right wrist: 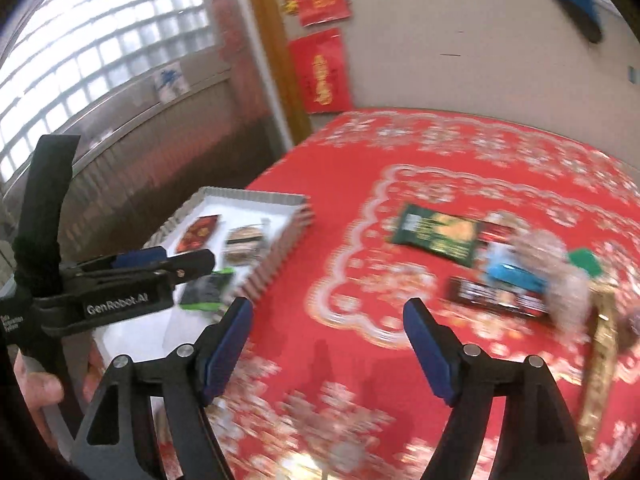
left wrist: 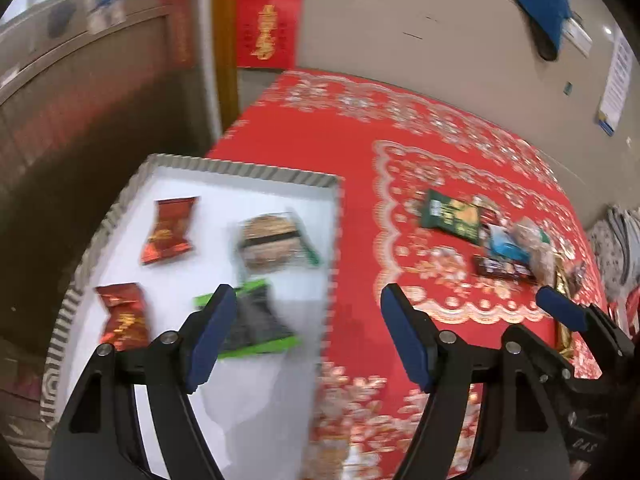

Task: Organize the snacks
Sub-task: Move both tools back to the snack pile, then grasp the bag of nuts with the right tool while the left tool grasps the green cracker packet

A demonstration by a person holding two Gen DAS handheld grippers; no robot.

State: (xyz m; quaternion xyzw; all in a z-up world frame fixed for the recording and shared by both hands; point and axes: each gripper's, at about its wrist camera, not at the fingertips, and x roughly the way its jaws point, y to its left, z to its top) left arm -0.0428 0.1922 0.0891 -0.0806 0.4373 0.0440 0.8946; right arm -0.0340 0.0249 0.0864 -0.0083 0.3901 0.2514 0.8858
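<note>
Left wrist view is showing both the left tool (left wrist: 308, 308) and right tool (right wrist: 328, 320) released and carrying nothing, so, with four packets lying in the white tray (left wrist: 256, 172) at the surface's left edge, the next grasp is likely calling for the snack pile (left wrist: 492, 236) mid-surface.

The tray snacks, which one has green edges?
The dark packet at the tray's near right, behind the left jaws. The other three are two red packets and a round brown one.

Four packets (left wrist: 168, 230) lie in the tray (left wrist: 256, 170), left of the snack pile (left wrist: 500, 240).
</note>
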